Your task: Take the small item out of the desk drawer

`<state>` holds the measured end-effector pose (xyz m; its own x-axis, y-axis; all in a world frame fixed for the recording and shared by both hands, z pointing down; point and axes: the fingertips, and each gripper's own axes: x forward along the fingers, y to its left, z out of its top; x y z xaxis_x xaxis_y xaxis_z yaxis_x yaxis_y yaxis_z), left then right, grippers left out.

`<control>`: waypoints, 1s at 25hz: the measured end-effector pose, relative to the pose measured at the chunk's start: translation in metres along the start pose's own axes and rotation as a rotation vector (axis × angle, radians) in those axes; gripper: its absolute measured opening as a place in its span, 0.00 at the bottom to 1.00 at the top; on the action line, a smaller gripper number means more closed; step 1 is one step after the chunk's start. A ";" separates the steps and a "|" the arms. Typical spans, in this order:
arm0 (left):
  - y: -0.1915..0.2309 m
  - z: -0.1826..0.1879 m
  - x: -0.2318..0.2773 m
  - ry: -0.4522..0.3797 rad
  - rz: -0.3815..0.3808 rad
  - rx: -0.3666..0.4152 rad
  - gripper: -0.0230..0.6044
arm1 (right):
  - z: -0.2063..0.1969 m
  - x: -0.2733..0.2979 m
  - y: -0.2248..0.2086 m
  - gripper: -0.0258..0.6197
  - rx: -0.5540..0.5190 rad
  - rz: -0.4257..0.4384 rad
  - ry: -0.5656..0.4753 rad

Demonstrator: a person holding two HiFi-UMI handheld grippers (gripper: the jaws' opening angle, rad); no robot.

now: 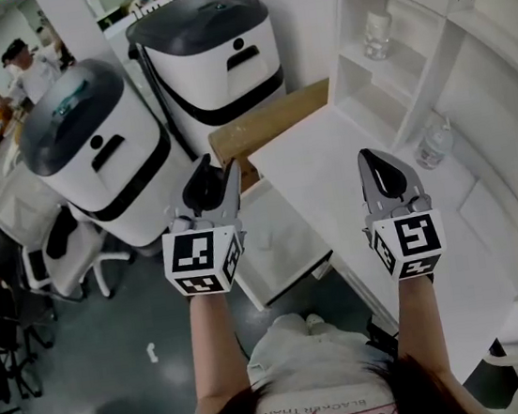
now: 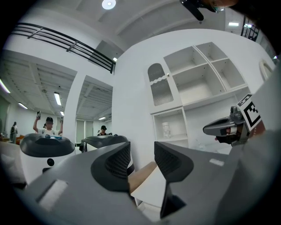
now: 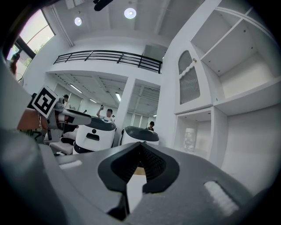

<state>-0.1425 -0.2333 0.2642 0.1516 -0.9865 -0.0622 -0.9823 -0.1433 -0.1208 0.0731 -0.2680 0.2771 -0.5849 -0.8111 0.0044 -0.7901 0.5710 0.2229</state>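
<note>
Both grippers held level at the desk, with the drawer work not yet begun.
We face the white desk [image 1: 330, 168] and its shelf unit [image 1: 434, 60], with two white-and-black machines [image 1: 100, 151] at far left. A low white panel [image 1: 278, 241] under the desk's left edge seems to be the drawer. It is untouched, and the small item is nowhere in view, presumably inside. Our left gripper [image 1: 218, 164] is partly open and empty; our right gripper [image 1: 367, 154] has its jaws together on nothing.

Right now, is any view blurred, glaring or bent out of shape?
Head view: sharp, evenly lit, but the desk edge curves with the lens. Left gripper view: dark round border, ceiling lamp glares, shelves bow. Right gripper view: same border, two ceiling lights flare.
</note>
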 end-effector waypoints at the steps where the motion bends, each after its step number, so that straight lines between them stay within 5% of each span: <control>1: 0.000 -0.002 0.002 0.007 -0.011 -0.004 0.36 | -0.001 0.001 0.000 0.04 0.000 0.000 0.003; 8: 0.007 -0.022 0.019 0.065 -0.046 -0.079 0.62 | -0.011 0.013 0.001 0.04 0.005 -0.009 0.038; 25: 0.018 -0.131 0.054 0.335 -0.102 -0.159 0.60 | -0.079 0.042 0.013 0.04 0.092 -0.051 0.221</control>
<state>-0.1662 -0.2991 0.3883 0.2311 -0.9339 0.2728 -0.9728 -0.2270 0.0472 0.0524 -0.3050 0.3574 -0.4978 -0.8413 0.2106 -0.8367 0.5298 0.1387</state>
